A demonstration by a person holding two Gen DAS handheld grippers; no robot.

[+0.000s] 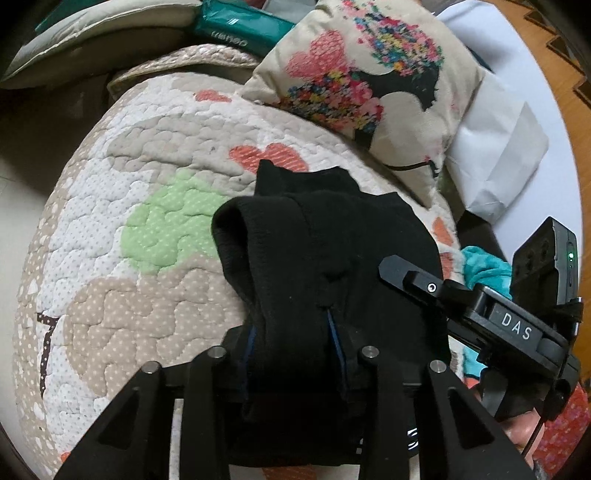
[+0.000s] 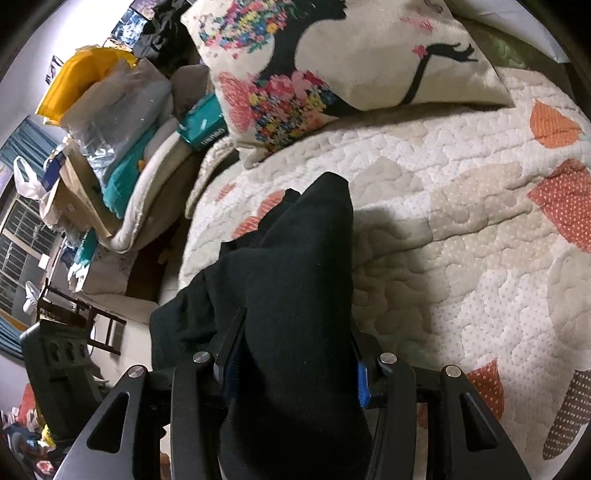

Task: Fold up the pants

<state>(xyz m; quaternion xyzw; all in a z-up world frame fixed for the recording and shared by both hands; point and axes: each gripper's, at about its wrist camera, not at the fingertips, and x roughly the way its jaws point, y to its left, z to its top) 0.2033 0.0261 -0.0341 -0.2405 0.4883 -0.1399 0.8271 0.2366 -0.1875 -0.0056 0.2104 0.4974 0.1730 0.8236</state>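
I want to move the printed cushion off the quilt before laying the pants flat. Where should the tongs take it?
Grip the printed cushion at its near corner, coming in low across the quilt. That corner tapers thin and overhangs the quilt toward the camera; the middle looks too plump to pinch.

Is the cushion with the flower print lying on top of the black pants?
No, the cushion rests on the quilt further back, apart from the black pants, with bare quilt between them.

The right gripper (image 1: pixel 436 286) body bears white letters "DAS"; the teal package's (image 1: pixel 240 27) lettering is unreadable.
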